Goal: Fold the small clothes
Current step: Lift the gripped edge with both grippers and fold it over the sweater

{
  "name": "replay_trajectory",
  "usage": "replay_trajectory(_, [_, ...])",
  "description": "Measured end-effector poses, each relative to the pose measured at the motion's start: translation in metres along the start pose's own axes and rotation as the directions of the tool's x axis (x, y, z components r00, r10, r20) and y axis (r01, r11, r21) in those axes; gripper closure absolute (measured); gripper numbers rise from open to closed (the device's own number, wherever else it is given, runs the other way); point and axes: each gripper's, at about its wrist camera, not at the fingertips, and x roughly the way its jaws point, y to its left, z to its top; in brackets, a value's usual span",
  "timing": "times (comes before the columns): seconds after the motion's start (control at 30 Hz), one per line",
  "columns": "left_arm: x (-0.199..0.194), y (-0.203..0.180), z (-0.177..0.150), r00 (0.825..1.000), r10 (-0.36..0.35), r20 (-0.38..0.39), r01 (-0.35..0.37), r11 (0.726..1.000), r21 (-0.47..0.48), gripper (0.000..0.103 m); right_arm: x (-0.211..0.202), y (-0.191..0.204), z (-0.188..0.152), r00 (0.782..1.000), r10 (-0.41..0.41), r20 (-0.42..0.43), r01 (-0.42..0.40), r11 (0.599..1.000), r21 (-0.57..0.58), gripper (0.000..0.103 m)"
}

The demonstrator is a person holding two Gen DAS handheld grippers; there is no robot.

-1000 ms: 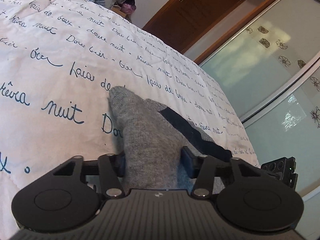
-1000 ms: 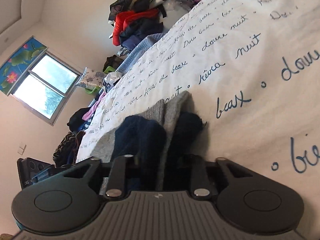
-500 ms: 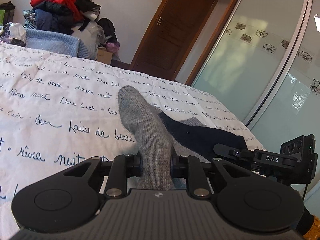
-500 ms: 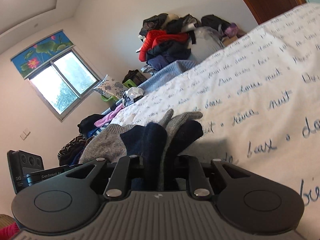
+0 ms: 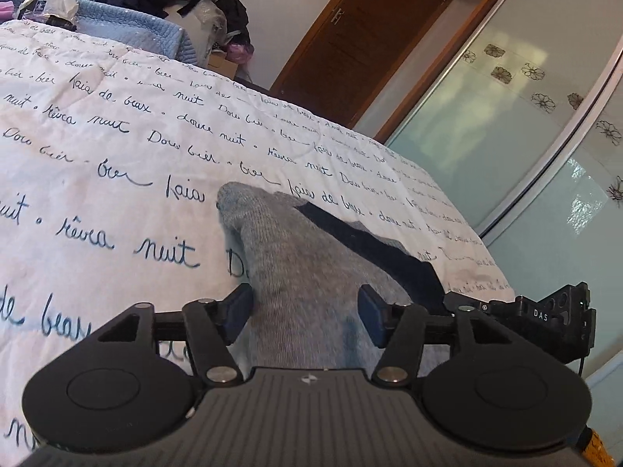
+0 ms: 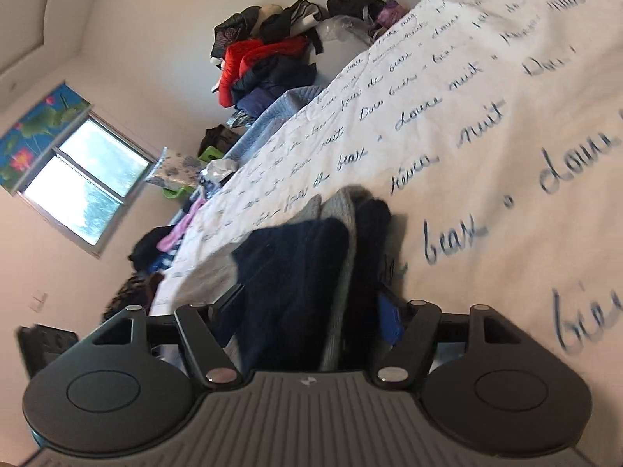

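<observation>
A grey sock (image 5: 296, 268) with a navy cuff (image 5: 373, 245) lies on the white quilt with blue script (image 5: 117, 179). My left gripper (image 5: 305, 309) is open, its fingers either side of the grey sock without pressing it. In the right wrist view the navy ends of the socks (image 6: 296, 268) and a grey strip (image 6: 342, 241) lie between the fingers of my right gripper (image 6: 311, 311), which stands open around them, low on the quilt (image 6: 486, 124). The right gripper's body (image 5: 545, 319) shows at the right in the left wrist view.
A pile of clothes (image 6: 264, 58) and a blue blanket (image 5: 128, 27) sit at the far end of the bed. A wooden door (image 5: 362, 39) and glass wardrobe doors (image 5: 525, 124) stand to the right. A window (image 6: 81, 186) is on the left wall.
Both grippers have lowered the socks back onto the quilt and opened. Half a second ago both were shut on the socks and held them up.
</observation>
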Motion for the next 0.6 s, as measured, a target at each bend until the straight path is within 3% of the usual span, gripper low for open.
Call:
replay_trajectory(0.1, [-0.024,0.002,-0.022,0.999,-0.030,-0.015,0.030,0.999,-0.017,0.038,-0.021,-0.001,-0.021,0.997,0.050,-0.063,-0.049,0.999,0.012,0.032])
replay_trajectory(0.23, [-0.041,0.002,-0.052,0.993,-0.095,-0.065,0.092,0.994,-0.058,0.027,-0.040,0.002,-0.051,0.990,0.079,-0.115,-0.080,0.997,0.001,0.033])
replay_trajectory(0.3, [-0.040,0.002,-0.066,0.983,-0.144,-0.118,0.134,0.987,-0.089,0.026,-0.047,0.005,-0.062,0.984,0.110,-0.138,-0.110,0.994,0.006,0.033])
replay_trajectory(0.43, [-0.034,-0.007,-0.085,0.980,-0.139,-0.145,0.135,0.990,-0.039,0.030,-0.047,0.017,-0.075,0.987,0.078,-0.143,-0.084,0.996,-0.033,0.033])
replay_trajectory(0.5, [-0.029,-0.007,-0.086,0.980,-0.134,-0.150,0.128,0.991,-0.049,0.062,-0.043,0.018,-0.076,0.985,0.103,-0.141,-0.105,0.994,-0.004,0.036])
replay_trajectory(0.53, [-0.027,-0.005,-0.085,0.979,-0.128,-0.156,0.119,0.991,-0.065,0.069,-0.038,0.018,-0.076,0.985,0.093,-0.144,-0.093,0.996,0.004,0.051])
replay_trajectory(0.57, [-0.027,-0.002,-0.084,0.981,-0.117,-0.155,0.105,0.991,-0.081,0.081,-0.033,0.018,-0.077,0.986,0.060,-0.157,-0.059,0.998,0.006,0.076])
replay_trajectory(0.6, [-0.027,0.002,-0.083,0.981,-0.118,-0.155,0.104,0.990,-0.098,0.087,-0.029,0.017,-0.078,0.986,0.028,-0.164,-0.027,1.000,0.003,0.084])
